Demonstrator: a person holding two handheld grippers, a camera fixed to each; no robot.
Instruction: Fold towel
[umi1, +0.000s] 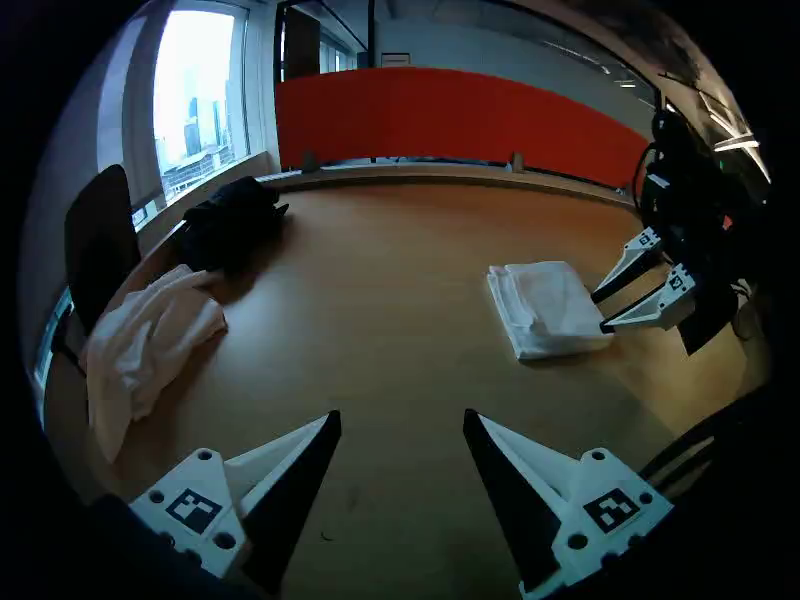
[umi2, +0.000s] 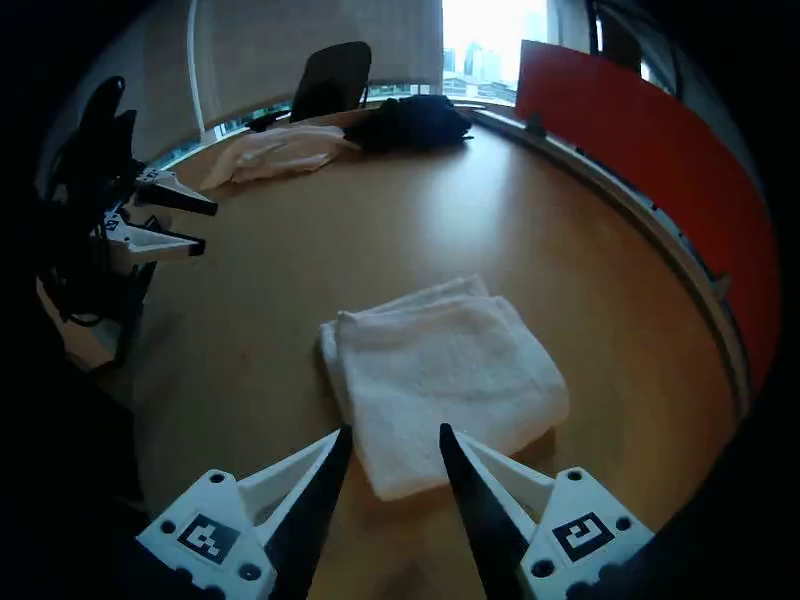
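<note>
Left gripper view: the left gripper hangs low over the bare wooden worktop, its fingers spread wide with nothing between them; the folded white towel lies flat on the worktop right of middle, its stacked layers showing along the near edge; the right gripper reaches in from the far right, fingers parted, tips just at the towel's right side (whether they touch it cannot be told from here); a loose white cloth is heaped at the worktop's left edge, a black bundle just behind it, a dark chair beside both; a red partition runs along the far side, a window to its left.

Right gripper view: seen close, the right gripper's fingers stand apart, the towel's near corner lying between the tips, neither finger pressing on it; the towel shows as a neat rectangle with a second layer peeping out along its far and left edges; the left gripper, open, sits well apart at the far left, held over the worktop's edge; the loose cloth and black bundle lie at the far end, before the chair.
</note>
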